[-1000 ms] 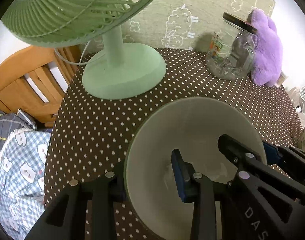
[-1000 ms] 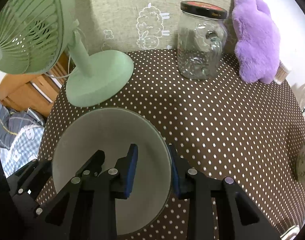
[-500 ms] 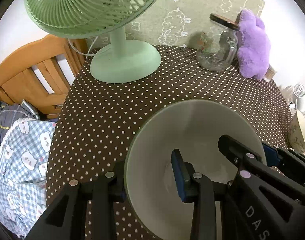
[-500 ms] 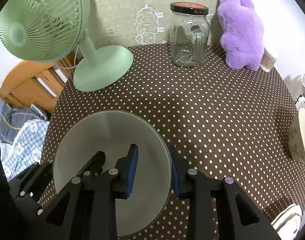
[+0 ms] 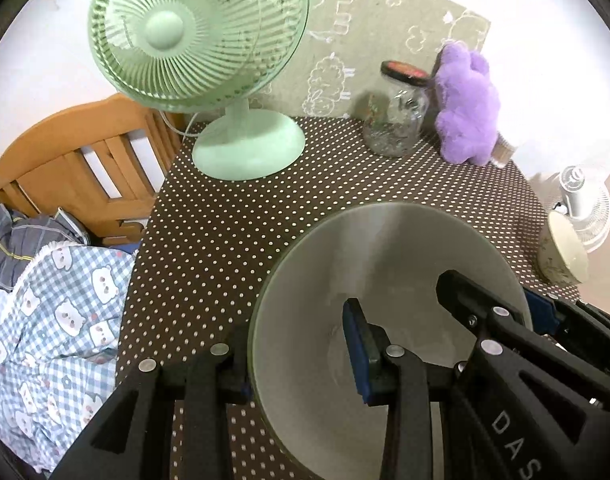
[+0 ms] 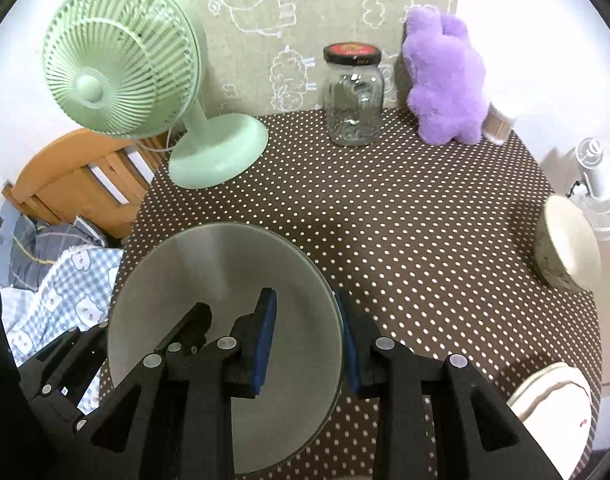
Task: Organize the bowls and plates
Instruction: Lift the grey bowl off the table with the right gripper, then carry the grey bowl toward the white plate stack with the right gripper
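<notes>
The right gripper (image 6: 307, 342) clamps the right rim of a grey-green bowl (image 6: 209, 280), one blue-padded finger inside, the other outside. The left gripper (image 6: 105, 344) holds the bowl's opposite rim. Below lies the polka-dot counter (image 6: 405, 220). Along its far edge stand a green fan (image 6: 121, 60), a glass jar (image 6: 355, 96) and a purple plush toy (image 6: 445, 80). A cream bowl (image 6: 567, 248) sits at the right edge, and a white dish (image 6: 553, 400) at the near right corner.

Black left tool (image 5: 301, 356); blue pads (image 5: 355, 356); silver screws; white "DAS" lettering.
</notes>
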### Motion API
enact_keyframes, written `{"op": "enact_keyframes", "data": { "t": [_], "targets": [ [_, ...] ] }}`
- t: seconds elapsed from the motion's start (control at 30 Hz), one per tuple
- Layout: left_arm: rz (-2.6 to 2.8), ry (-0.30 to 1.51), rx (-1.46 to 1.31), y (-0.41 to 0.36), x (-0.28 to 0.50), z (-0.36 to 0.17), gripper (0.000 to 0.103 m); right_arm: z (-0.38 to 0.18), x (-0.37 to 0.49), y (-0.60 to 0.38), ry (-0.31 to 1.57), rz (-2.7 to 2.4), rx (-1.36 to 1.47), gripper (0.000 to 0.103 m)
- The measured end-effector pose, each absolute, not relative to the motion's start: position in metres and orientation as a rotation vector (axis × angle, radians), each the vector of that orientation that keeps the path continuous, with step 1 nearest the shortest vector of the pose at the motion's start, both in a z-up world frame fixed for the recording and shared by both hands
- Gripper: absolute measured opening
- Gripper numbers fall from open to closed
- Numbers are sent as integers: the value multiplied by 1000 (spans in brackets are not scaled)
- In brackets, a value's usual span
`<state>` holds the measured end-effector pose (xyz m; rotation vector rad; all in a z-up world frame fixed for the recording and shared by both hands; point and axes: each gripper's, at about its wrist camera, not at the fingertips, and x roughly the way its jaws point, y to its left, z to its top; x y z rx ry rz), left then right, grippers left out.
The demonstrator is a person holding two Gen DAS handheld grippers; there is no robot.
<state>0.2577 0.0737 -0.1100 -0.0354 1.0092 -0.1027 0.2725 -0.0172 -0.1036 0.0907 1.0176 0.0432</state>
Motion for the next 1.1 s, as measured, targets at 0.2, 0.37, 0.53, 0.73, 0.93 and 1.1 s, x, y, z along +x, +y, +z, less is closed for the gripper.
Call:
{"op": "enact_keyframes", "data": {
  "t": [0.2, 0.37, 0.53, 0.73, 0.93, 1.1],
  "targets": [
    [-126, 989, -26, 67, 231, -87, 35, -74, 236, -27, 991, 20, 103, 35],
    [-152, 976, -9, 53, 212, -71, 35, -56, 211, -38, 973, -2, 114, 35],
    [-165, 968, 2, 40, 192, -61, 35, -44, 186, -53, 962, -15, 123, 35],
    [-166, 977, 15, 24, 171, -63, 35, -43, 162, -69, 971, -14, 119, 35],
    [-159, 1016, 12, 8, 152, -76, 35, -54, 145, -84, 1009, -7, 112, 35],
    [-143, 1042, -2, -2, 138, -91, 35, -69, 133, -95, 1038, 2, 105, 35]
  ]
}}
